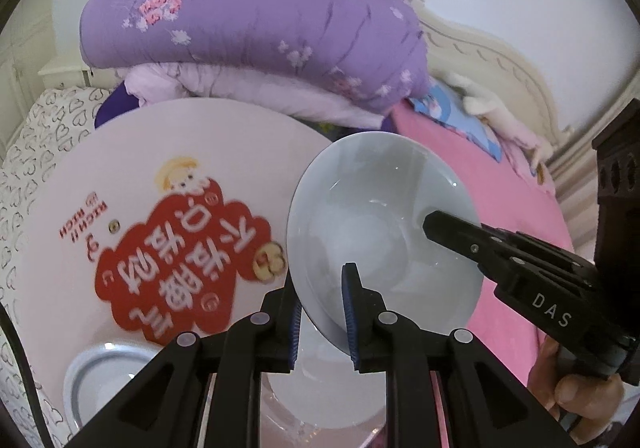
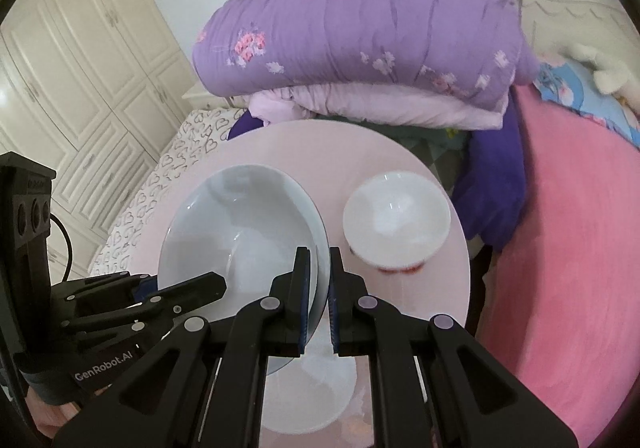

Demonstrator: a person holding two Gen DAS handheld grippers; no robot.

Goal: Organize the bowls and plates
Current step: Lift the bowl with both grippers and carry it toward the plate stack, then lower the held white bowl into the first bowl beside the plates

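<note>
A pale blue deep plate (image 1: 372, 216) (image 2: 240, 224) hangs tilted above the round pink table (image 1: 100, 168) (image 2: 360, 152), held from both sides. My left gripper (image 1: 324, 304) (image 2: 218, 282) is shut on its near rim in the left wrist view. On the opposite rim my right gripper (image 2: 318, 260) (image 1: 434, 226) is shut too. A white bowl (image 2: 396, 220) with red marks low on its outside stands on the table to the right. Another pale blue plate (image 1: 100, 372) lies on the table at lower left. Below the grippers sits a white dish (image 1: 320, 396) (image 2: 308, 392), partly hidden.
The table bears a large red printed sticker (image 1: 172, 264). Behind it a folded purple quilt (image 2: 360, 48) is stacked on a bed with a pink sheet (image 2: 560, 248). A cream wardrobe (image 2: 80, 68) stands at the left and a carved headboard (image 1: 500, 60) at the right.
</note>
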